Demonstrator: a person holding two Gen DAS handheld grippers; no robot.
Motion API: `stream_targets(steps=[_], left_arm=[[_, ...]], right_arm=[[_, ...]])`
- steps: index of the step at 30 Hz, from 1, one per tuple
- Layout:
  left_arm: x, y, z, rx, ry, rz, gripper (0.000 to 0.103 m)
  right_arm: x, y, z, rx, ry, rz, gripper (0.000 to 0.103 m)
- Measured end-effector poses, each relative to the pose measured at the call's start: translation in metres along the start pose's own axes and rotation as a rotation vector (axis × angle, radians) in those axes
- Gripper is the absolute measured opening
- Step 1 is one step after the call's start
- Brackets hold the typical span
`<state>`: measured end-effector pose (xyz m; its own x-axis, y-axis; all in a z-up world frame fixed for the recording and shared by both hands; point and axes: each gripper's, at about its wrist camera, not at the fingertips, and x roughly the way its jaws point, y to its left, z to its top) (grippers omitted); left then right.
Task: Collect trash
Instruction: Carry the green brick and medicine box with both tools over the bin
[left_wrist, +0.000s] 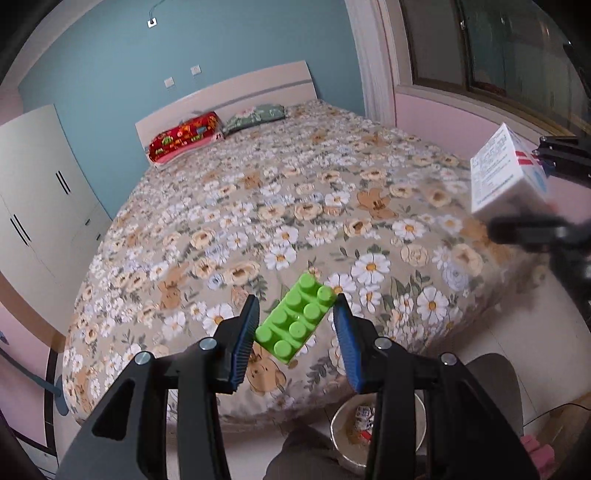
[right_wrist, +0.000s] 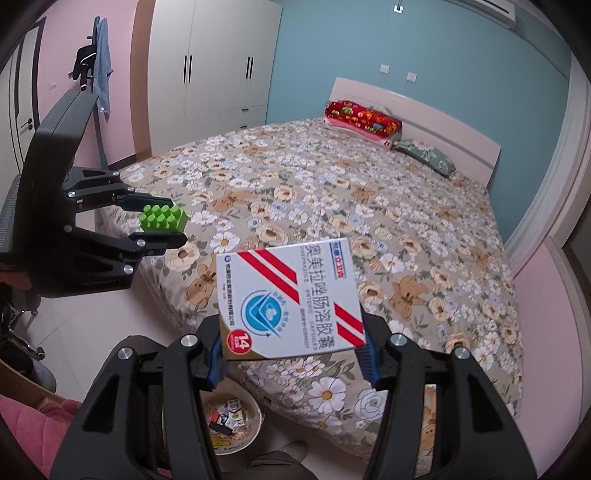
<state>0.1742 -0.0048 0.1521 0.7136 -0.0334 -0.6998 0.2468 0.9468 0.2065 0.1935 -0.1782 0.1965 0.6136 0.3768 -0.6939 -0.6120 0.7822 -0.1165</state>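
- left gripper, blue ribbed pads pinching a bright green plastic studded building brick held diagonally, corner to corner, above the foot of the floral-covered bed.
- right gripper, pads pressed on the lower edges of a white cardboard medicine box with red stripes and a blue emblem, raised over the same bed corner.
- below both, on the floor beside the bed: a round pale bin already holding small wrappers.
- risk, judged: diagonal hold on the brick looks thin; could twist out and drop onto the bed rather than the bin. thin box could buckle or tilt under the squeeze.
- right view alone: the brick's studs side-on, wardrobe, bin contents. left view alone: window, box's printed side panel.
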Motion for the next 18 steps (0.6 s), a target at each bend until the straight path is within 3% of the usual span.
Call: stream_targets(steps=[18], left_arm=[[0.078,-0.025,-0.074,-0.031,0.181,-0.098,0.044]], right_arm=[[0.076,0.008,-0.074,0.078,0.152,0.069,0.056]])
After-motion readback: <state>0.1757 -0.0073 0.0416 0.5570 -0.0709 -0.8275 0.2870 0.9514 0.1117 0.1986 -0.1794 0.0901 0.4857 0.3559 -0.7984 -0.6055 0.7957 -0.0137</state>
